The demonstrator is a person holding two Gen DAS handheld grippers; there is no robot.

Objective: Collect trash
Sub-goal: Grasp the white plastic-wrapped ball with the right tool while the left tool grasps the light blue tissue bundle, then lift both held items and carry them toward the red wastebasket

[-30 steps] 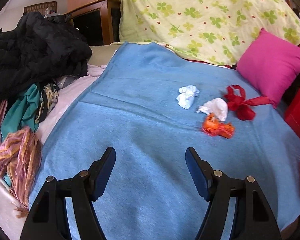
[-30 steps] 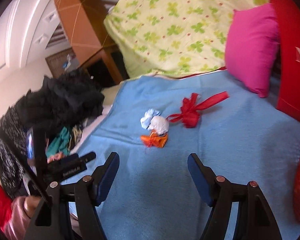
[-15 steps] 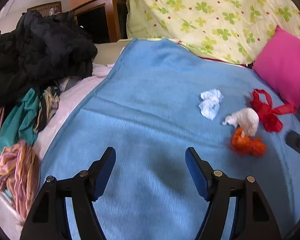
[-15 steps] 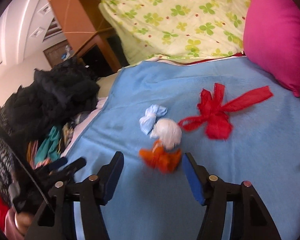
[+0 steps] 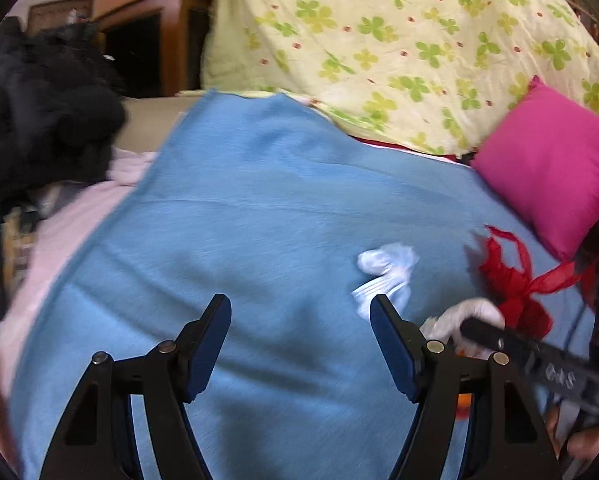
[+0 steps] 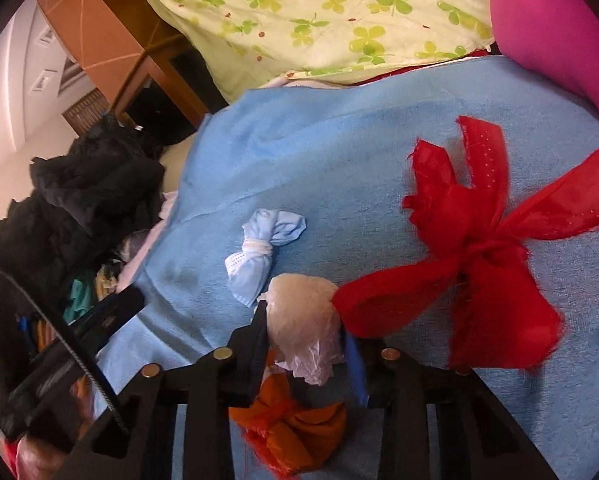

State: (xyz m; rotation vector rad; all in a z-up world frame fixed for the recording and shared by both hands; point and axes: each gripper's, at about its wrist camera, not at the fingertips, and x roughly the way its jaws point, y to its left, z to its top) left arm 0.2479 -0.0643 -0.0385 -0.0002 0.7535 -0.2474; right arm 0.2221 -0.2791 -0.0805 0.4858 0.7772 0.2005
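While squeezing shut on the white bag ball (image 6: 303,320) — right claw (image 6: 305,354) tight, left claw (image 5: 301,340) wide, empty. Next — lift gently off the blue blanket (image 6: 339,168).

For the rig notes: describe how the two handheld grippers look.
Both match: the left gripper and right gripper have black skeletal frames with triangular cut-outs, round silver pivot pins and blue pads inside the fingers. White lettering marks the right gripper's side; it is blurred.
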